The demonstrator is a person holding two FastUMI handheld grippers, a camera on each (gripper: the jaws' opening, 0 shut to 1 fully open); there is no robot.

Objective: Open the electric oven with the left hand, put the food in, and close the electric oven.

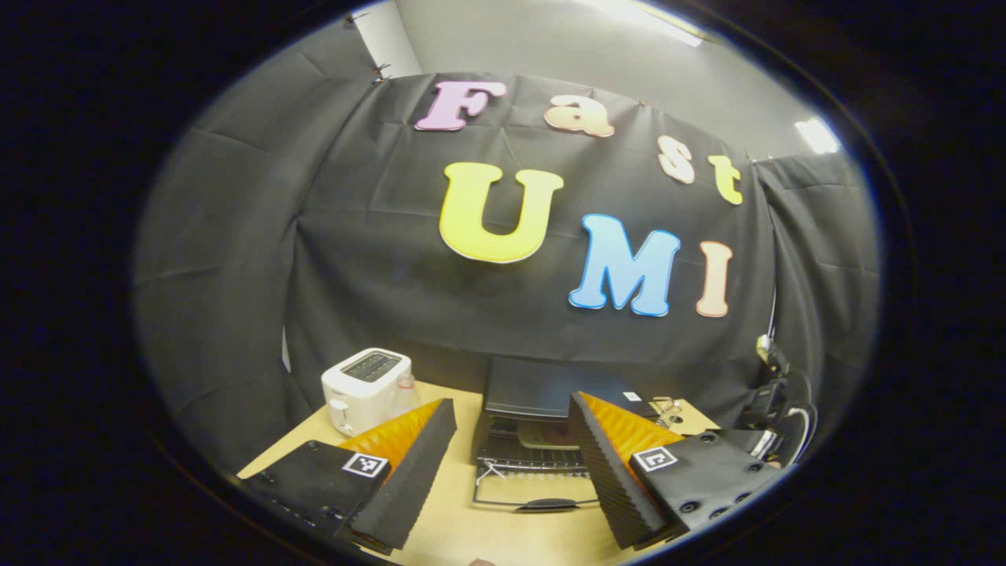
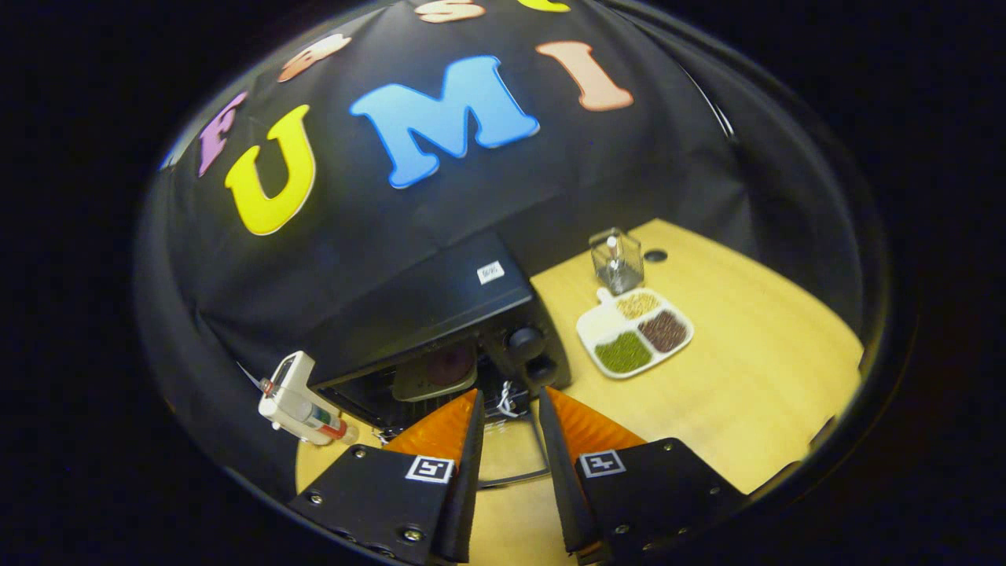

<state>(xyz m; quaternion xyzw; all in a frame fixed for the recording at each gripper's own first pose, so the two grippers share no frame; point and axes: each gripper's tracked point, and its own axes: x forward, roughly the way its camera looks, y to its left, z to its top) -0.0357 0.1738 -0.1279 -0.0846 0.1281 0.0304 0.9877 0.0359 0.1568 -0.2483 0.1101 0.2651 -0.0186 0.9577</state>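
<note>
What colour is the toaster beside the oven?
White toaster, with a dark top; it shows best in the left gripper view.

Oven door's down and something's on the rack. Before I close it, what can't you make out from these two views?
- What the food is: left gripper view, too small and dim inside the oven; right gripper view, shadowed.
- Door handle: the right finger of the left tongs overlaps the door's right edge.
- Oven knobs' settings: right gripper view, too small, above the right tongs.
- Toaster front: behind the left finger.

small oven (image 2: 440,314) sticker, print too small to read
</note>
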